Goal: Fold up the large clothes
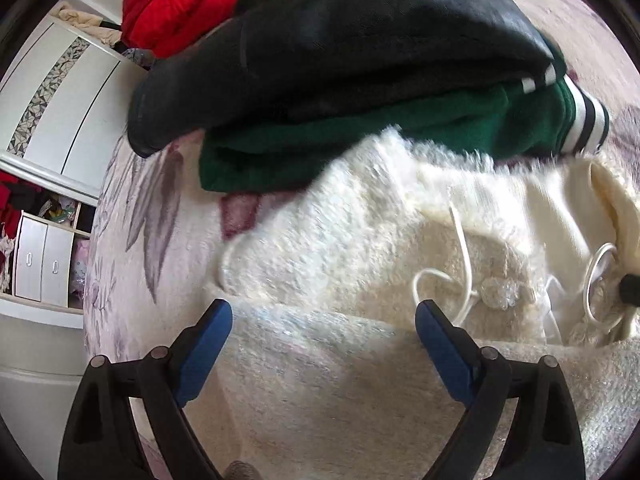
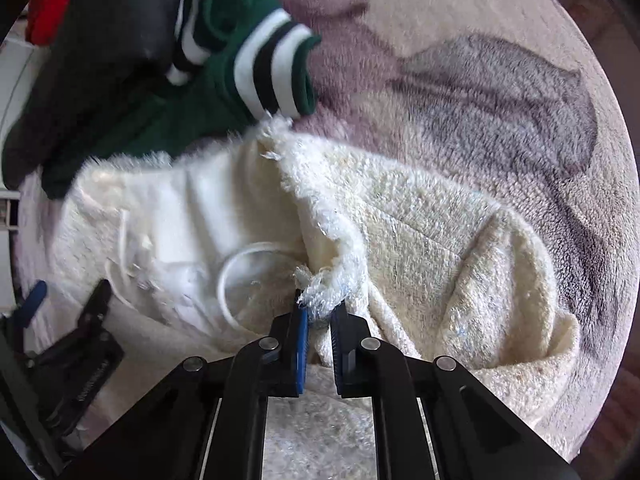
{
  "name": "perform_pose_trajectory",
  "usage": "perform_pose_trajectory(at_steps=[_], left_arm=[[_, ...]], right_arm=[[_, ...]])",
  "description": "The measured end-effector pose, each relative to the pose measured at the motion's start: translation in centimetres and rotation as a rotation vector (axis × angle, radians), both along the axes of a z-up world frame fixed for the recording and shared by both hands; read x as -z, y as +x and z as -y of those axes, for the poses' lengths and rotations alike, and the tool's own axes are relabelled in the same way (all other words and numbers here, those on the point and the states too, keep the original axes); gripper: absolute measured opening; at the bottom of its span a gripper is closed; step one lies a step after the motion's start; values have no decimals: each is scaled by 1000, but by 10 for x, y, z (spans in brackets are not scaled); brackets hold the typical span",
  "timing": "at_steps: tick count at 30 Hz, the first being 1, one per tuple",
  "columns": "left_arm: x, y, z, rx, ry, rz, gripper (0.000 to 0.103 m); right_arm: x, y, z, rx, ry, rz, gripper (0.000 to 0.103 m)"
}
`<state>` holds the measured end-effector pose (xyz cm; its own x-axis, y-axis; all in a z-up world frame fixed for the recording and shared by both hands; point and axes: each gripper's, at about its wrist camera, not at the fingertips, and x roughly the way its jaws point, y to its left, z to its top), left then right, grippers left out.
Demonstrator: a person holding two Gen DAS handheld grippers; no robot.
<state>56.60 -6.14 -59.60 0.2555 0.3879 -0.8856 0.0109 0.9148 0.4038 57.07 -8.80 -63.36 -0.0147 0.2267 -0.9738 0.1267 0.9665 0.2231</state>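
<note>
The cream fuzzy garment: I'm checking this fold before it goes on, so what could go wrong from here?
1. The right gripper pinches only a frayed tuft of the cream fuzzy garment; it could slip or shed fibres.
2. The white drawstring loops loose beside the fingers and may snag.
3. The left gripper is open, holding nothing, so the fold may drag against the green striped garment.

Cream fluffy garment (image 2: 420,216) with white drawstring (image 1: 460,240); green sweater (image 1: 320,148) with black-and-white striped cuff (image 2: 272,68); black garment (image 1: 340,40); red jacket (image 1: 176,4); pale blanket (image 2: 500,92) printed with mauve-grey leaves; blue claw pads (image 1: 208,352).
</note>
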Motion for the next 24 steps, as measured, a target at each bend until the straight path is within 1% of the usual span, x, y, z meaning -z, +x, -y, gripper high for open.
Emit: perform_pose_trajectory(at_steps=[1,3,5,6,7,8,9,10,11,12,13,14,15,16,17,18,20,21,23,24], left_arm=[[-4,2,-2,-3,0,10,95],[-9,7,-5,-2,7,25,95],[-11,12,-6,-5,8,31,95],[-12,13,-6,-5,9,34,95],[-14,14,-7,-5,12,36,95],[-15,14,-8,-4,14,39,95],[-18,13,-8,-1,15,44,95],[-22,11,-9,3,15,49,95],[-26,9,-10,6,13,53,95],[-31,5,-10,5,6,61,95],[-35,2,-11,2,-5,67,95],[-40,-3,-12,-2,-18,71,95],[-44,-7,-11,-4,-27,73,95],[-48,-12,-10,-5,-39,75,95],[-50,-17,-6,-4,-46,74,95],[-50,-23,-1,1,-47,67,95],[-47,-31,6,5,-67,51,95],[-44,-36,11,9,-72,41,95],[-33,-41,23,30,-62,7,95],[-27,-44,28,39,-54,-2,95]], right_arm=[[-9,4,2,24,14,25,10],[-19,13,7,43,31,41,10],[-20,25,11,83,37,47,10],[-17,33,11,82,39,31,10],[-8,40,9,70,62,-21,11],[0,46,7,68,108,-81,17],[3,48,15,76,177,-141,18],[0,50,26,85,235,-162,24],[-16,48,45,103,308,-149,38],[-30,45,60,117,343,-122,49],[-51,39,84,130,348,-78,69],[-68,32,106,127,307,-48,76],[-82,26,123,124,247,-32,76],[-89,19,143,126,188,-33,76],[-89,9,162,139,141,-56,76],[-85,4,175,153,118,-78,76],[-61,-15,199,178,108,-149,76],[-52,-21,208,200,110,-169,76],[-28,-28,219,236,155,-196,76],[-18,-31,225,258,150,-212,76]])
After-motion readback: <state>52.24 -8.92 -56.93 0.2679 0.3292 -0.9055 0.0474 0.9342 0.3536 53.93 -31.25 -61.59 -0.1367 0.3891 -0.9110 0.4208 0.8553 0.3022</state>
